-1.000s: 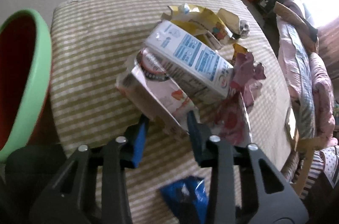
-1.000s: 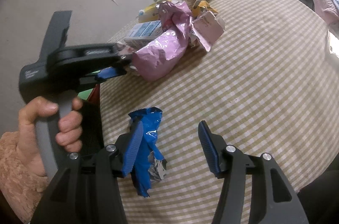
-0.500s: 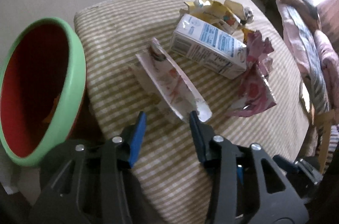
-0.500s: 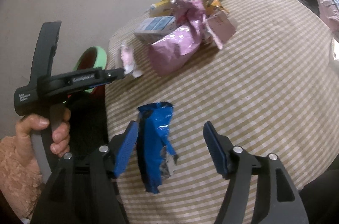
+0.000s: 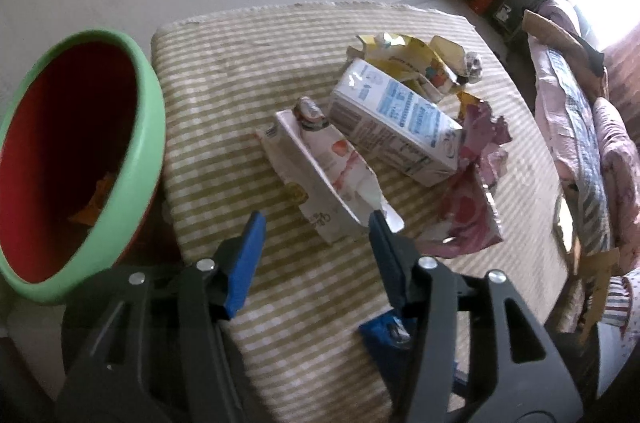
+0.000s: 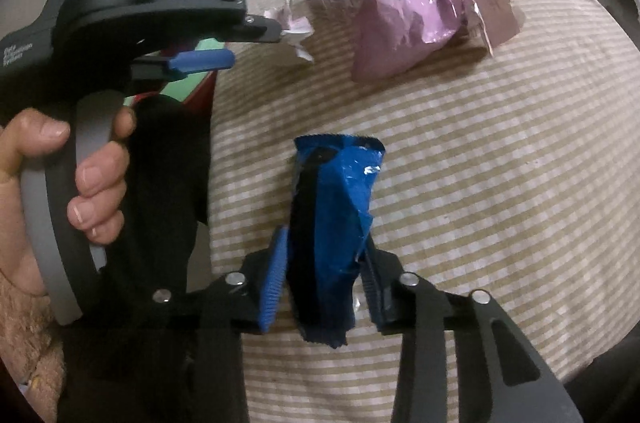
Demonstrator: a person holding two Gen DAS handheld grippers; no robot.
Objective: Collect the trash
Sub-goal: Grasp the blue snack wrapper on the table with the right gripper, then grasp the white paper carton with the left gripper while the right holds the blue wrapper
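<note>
Fingers of right gripper (image 6: pixel 324 275) closing around crumpled blue foil wrapper (image 6: pixel 334 219) on striped worktop (image 6: pixel 480 183); left gripper (image 5: pixel 316 239) opening, empty (flattened white-and-pink carton (image 5: pixel 320 175) touching one tip), beside green-rimmed red bin (image 5: pixel 148 127).

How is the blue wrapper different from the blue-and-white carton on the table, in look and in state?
The blue wrapper is thin, crumpled foil; the blue-and-white carton is a stiff box that keeps its shape. The wrapper stands between the fingers of the right gripper, which are closing on it; the carton lies on its side, with nothing gripping it. The wrapper sits alone near the table edge; the carton lies among other trash. Both are empty packaging on the checked tablecloth.
</note>
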